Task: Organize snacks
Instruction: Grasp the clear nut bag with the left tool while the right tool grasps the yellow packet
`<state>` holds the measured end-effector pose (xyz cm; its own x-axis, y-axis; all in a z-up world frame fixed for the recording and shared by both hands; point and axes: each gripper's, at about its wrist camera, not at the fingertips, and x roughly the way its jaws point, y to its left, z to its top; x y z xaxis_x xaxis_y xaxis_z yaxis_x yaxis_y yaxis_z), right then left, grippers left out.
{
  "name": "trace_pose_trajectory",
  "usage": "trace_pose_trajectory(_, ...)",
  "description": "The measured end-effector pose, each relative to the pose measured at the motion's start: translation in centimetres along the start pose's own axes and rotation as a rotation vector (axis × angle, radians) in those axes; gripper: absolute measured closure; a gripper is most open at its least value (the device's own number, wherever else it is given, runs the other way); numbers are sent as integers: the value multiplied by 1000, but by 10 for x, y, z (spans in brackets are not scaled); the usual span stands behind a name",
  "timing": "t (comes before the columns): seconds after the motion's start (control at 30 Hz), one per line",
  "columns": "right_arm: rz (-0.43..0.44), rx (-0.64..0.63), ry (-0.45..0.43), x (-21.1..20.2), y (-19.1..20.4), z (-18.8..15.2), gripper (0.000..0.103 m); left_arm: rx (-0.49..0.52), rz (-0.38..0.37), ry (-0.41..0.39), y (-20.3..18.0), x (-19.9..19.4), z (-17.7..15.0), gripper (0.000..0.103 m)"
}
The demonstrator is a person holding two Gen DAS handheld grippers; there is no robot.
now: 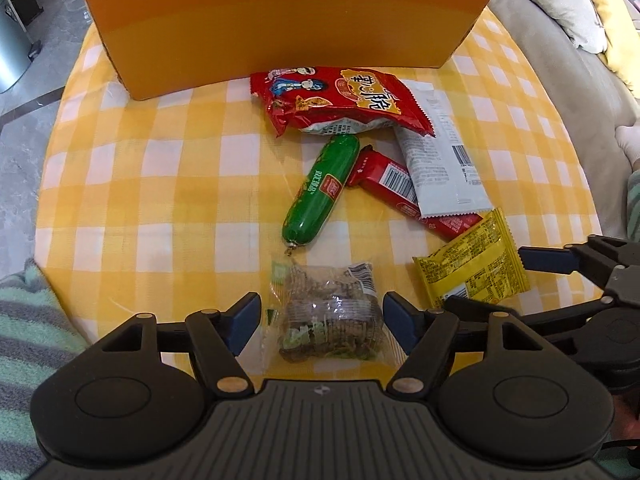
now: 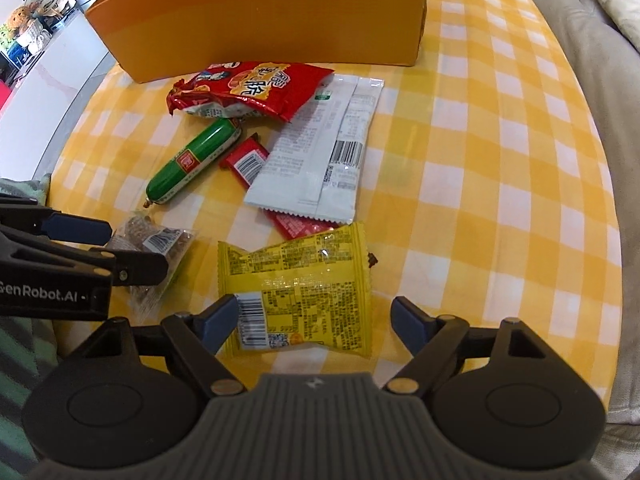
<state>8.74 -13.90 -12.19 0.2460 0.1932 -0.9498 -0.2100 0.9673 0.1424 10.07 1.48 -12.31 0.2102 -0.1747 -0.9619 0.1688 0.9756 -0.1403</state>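
Observation:
Several snacks lie on a yellow checked tablecloth [image 1: 160, 184] in front of an orange box [image 1: 280, 28]. My left gripper [image 1: 324, 322] is open, its fingers either side of a clear packet of brown snacks [image 1: 328, 312]. My right gripper [image 2: 316, 322] is open around the near end of a yellow packet [image 2: 300, 284]. Farther off lie a green sausage [image 1: 320, 192], a red bar [image 1: 384, 184], a white packet [image 1: 440, 156] and a red crisp bag [image 1: 340, 100]. The right gripper also shows in the left wrist view [image 1: 532, 280]. The left gripper shows in the right wrist view [image 2: 120, 248].
The orange box [image 2: 280, 16] stands open-topped at the table's far side. A grey sofa [image 1: 560, 60] with cushions lies to the right. A striped green cloth [image 1: 24, 320] is at the near left edge. The floor lies beyond the table on the left.

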Motion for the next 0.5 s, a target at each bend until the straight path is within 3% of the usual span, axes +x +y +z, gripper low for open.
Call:
trace_pose_trajectory(0.2, 4, -70, 9, 8, 12, 0, 17, 16, -7, -6, -4, 2, 1, 29)
trace_pose_trajectory(0.5, -57, -160, -2, 17, 27, 2, 15, 110, 39, -5, -21, 11, 3, 30)
